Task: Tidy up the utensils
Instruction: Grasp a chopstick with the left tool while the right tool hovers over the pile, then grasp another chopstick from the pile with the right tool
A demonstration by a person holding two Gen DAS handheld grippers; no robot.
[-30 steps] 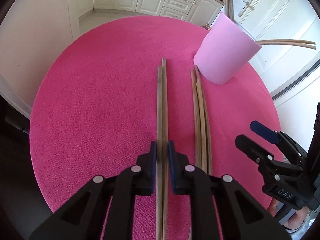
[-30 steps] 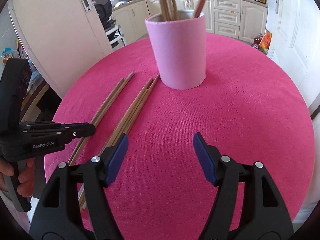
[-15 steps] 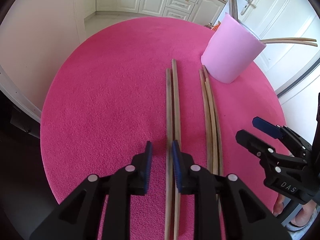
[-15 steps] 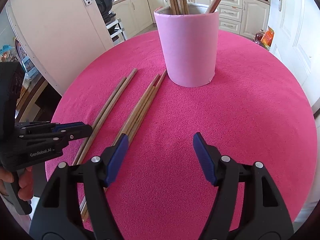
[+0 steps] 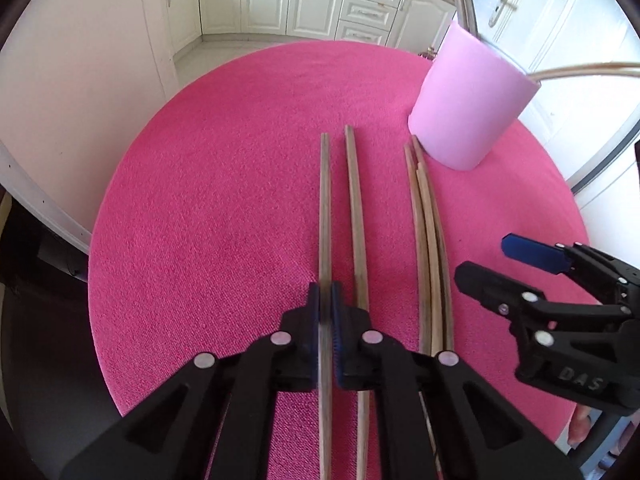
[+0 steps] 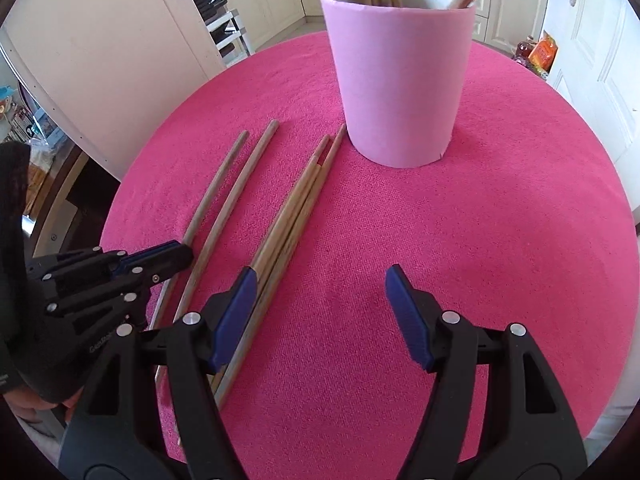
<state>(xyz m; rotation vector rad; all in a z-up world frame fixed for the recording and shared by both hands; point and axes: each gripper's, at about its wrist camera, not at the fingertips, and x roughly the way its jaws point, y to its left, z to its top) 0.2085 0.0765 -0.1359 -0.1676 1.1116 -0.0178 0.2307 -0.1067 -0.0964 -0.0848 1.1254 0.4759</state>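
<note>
Several wooden chopsticks lie on the round pink table [image 5: 200,208]. My left gripper [image 5: 326,312] is shut on one dark chopstick [image 5: 325,200]; its partner chopstick [image 5: 354,200] lies just to the right. A bundle of lighter chopsticks [image 5: 426,216] lies further right, its tips by the pink cup [image 5: 468,100], which holds more sticks. My right gripper [image 6: 320,312] is open and empty, hovering over the table, its left finger above the lighter bundle [image 6: 296,200]. The cup [image 6: 400,80] stands ahead of it. The left gripper [image 6: 160,256] shows at the left there.
White kitchen cabinets [image 5: 304,4] and a door [image 5: 532,12] stand beyond the table. A white panel [image 6: 100,60] stands close to the table's left edge. The table's right half [image 6: 500,240] is bare cloth.
My left gripper opened, then closed on the left dark chopstick alone; the two dark chopsticks have spread apart. My right gripper moved closer to the cup and stays open.
</note>
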